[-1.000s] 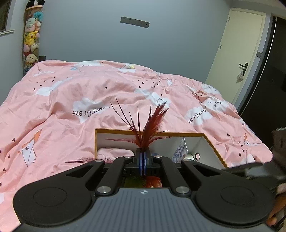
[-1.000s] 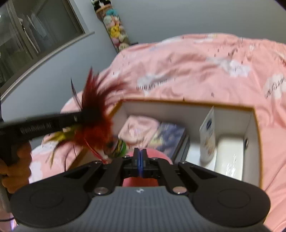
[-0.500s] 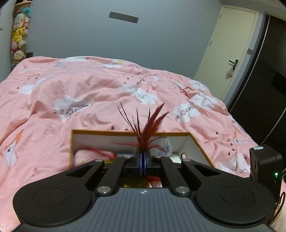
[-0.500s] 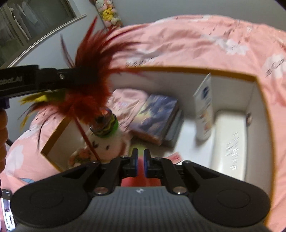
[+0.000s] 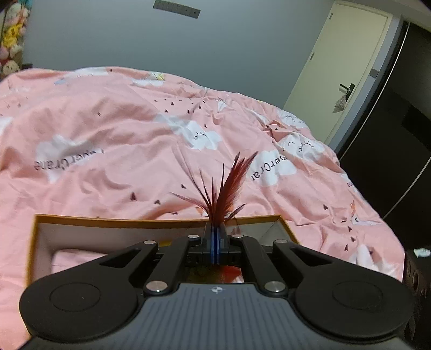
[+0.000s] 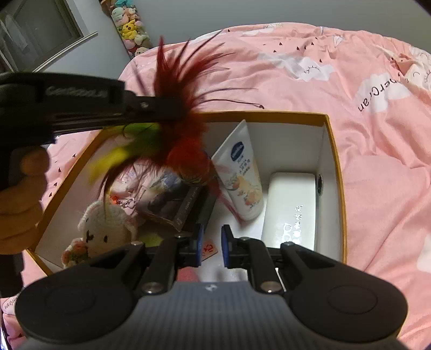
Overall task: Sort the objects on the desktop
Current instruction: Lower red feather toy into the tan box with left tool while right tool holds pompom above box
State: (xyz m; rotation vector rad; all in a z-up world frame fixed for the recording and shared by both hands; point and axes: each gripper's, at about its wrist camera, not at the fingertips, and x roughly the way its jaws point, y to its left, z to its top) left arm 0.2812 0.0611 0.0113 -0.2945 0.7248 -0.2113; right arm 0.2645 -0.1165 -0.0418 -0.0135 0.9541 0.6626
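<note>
Room: bedroom, grey wall, cream door [image 5: 350, 64] at right in L wrist view; stack of plush toys [image 6: 129, 24] in far corner.
Surface: bed w/ pink duvet [image 5: 121, 129], white cloud print; everything sits on it.
Box: open cardboard box [image 6: 332, 167], orange rim, white inside, resting on duvet.
L gripper [image 5: 215, 237]: jaws closed tight on the feather toy [image 6: 186, 107]; dark red plumes fan up past the fingertips, red + green/yellow feathers hang below. In R wrist view it reaches in from left, above box's near-left part.
Feather toy pos: in the air over box, clamped by L gripper; cannot tell if lower feathers touch contents.
R gripper [image 6: 211, 246]: narrow gap, jaws have just been opening, nothing between the blue pads [image 6: 200, 242]; hovers over box's near edge, angled down.
Box contents: lotion tube [image 6: 241, 177] leaning upright mid-box; white case [image 6: 292, 210] flat along right wall; book [image 6: 169, 199] left of tube; crochet bunny [image 6: 103, 231] near-left corner; small red card [image 6: 208, 249] on floor just under R fingertips.
Person: hand [image 6: 21, 204] gripping L handle, left edge of R view.
</note>
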